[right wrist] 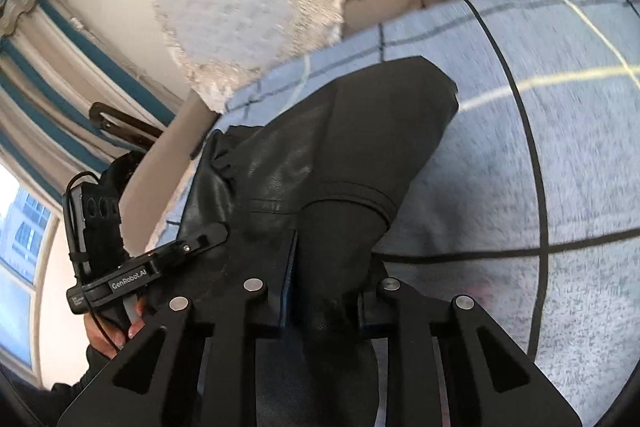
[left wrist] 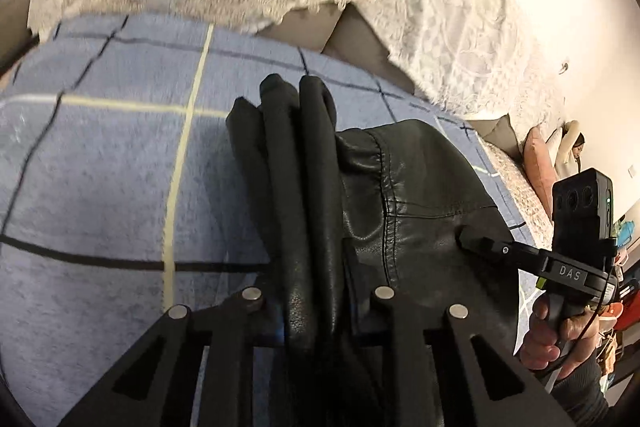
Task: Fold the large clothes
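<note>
So there's one black leather jacket, one blue checked blanket, one lace throw, two tools.

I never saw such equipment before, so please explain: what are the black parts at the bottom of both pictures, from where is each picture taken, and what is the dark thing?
Each picture comes from a camera on a hand-held gripper, looking along its two fingers. The left gripper and the right gripper are both shut on a black leather garment, bunched in folds. Under it lies a blue checked blanket. Each view also shows the other gripper, at its side edge.
</note>
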`<state>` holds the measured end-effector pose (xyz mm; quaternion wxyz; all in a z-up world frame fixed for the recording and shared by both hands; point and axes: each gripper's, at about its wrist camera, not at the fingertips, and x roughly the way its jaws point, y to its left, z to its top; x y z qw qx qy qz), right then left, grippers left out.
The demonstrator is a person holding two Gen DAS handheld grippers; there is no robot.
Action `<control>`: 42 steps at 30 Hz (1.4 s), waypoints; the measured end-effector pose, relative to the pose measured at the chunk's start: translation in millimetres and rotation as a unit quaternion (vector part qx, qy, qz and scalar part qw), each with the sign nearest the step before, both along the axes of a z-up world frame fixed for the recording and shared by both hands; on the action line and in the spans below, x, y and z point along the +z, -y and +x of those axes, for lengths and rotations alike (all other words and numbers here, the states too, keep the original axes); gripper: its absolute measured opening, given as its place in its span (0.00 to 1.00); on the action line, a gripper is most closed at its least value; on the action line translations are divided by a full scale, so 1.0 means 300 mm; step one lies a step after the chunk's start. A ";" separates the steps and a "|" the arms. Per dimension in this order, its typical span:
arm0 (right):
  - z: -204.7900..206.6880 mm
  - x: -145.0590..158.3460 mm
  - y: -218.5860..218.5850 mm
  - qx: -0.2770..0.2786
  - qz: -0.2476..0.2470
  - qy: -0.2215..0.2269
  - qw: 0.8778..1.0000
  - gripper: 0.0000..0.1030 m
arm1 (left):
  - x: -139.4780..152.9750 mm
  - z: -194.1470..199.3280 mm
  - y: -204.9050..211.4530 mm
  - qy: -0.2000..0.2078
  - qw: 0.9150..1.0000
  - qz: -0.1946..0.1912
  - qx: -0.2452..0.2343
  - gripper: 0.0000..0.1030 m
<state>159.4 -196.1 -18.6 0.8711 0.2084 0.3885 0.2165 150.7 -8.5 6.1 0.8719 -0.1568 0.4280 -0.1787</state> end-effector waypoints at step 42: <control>0.309 -0.049 -0.359 0.033 -0.178 0.054 0.982 0.37 | -0.161 0.262 -0.351 0.024 0.994 0.068 0.083 0.38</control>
